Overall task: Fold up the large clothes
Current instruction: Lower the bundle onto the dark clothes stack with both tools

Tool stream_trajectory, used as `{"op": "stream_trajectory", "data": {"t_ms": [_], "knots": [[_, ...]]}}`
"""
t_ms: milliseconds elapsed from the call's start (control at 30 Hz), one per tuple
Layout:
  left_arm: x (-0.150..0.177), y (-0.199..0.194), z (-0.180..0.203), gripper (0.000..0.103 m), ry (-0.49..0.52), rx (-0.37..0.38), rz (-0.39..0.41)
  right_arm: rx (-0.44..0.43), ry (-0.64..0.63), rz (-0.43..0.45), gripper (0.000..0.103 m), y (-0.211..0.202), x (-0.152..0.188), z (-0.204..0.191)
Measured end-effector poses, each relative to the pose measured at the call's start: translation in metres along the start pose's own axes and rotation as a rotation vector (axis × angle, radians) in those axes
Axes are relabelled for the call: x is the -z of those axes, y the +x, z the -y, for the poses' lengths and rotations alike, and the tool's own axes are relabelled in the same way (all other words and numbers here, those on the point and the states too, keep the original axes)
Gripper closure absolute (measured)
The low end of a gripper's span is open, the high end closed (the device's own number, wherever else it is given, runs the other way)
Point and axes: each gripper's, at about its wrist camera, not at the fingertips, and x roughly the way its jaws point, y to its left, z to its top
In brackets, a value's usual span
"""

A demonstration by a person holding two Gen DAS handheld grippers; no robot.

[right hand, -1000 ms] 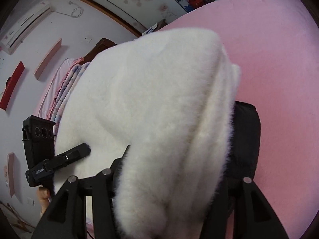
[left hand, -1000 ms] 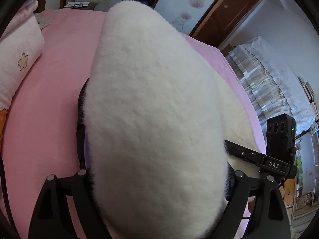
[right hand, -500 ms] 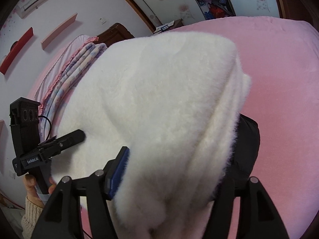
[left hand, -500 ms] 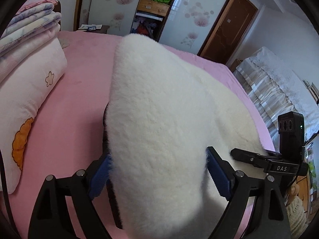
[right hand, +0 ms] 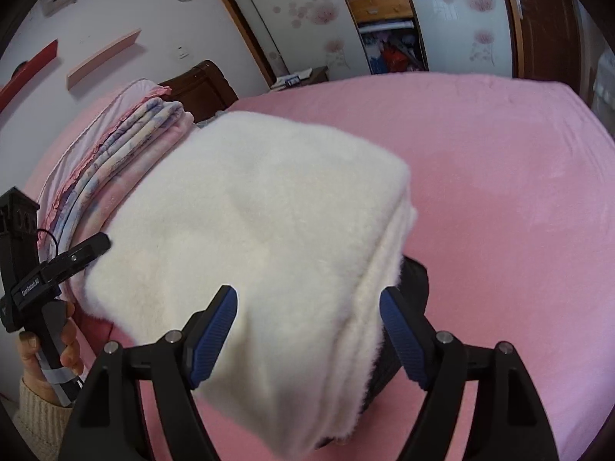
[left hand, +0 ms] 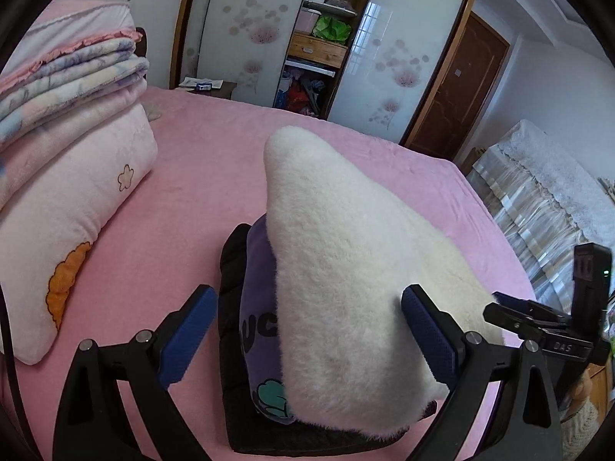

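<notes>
Both grippers, left and right, spread wide, grasping nothing, over folded fleece jacket on pink bed. Probably fold just laid; next, pressing flat or regrasping.

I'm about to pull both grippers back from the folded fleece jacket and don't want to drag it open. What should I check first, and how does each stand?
1. Left gripper open: ok, blue pads spread wide, the left one off the cloth.
2. Right gripper open: ok, pads apart, not pinching.
3. White fleece jacket resting on the pink bed: ok, it lies folded with its black and purple layers beneath.
4. Fleece free of the right gripper's pads: cannot tell, pile brushes both.
5. Fold edges aligned: not ok, the black layer sticks out beyond the fleece.
6. Folded blankets off the jacket: ok in the left view.
</notes>
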Motion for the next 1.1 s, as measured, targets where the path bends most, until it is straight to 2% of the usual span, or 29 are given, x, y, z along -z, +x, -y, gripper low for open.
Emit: {"op": "stream_trajectory", "data": {"t_ms": [233,600,733,800,933,1100], "knots": [[-0.003,-0.004,0.017,0.007,0.052,-0.051,0.005,0.036,-0.099,0.061,0.026,-0.014,-0.004,-0.023],[-0.003,-0.021,0.015,0.007,0.047,-0.045,0.05,0.052,-0.231,0.087,0.026,0.004,0.003,-0.067],[-0.002,-0.025,0.008,0.007,0.023,-0.037,0.064,0.066,-0.224,0.128,0.026,0.013,-0.004,-0.077],[-0.001,-0.025,0.002,0.007,0.004,-0.03,0.067,0.036,-0.214,0.076,0.026,0.027,-0.007,-0.077],[0.003,-0.023,-0.005,0.007,-0.013,-0.032,0.061,-0.104,-0.17,-0.033,0.026,0.053,0.005,-0.071],[0.01,-0.019,-0.004,0.007,-0.006,-0.033,0.039,-0.091,-0.302,-0.039,0.024,0.056,0.042,-0.104]]}}
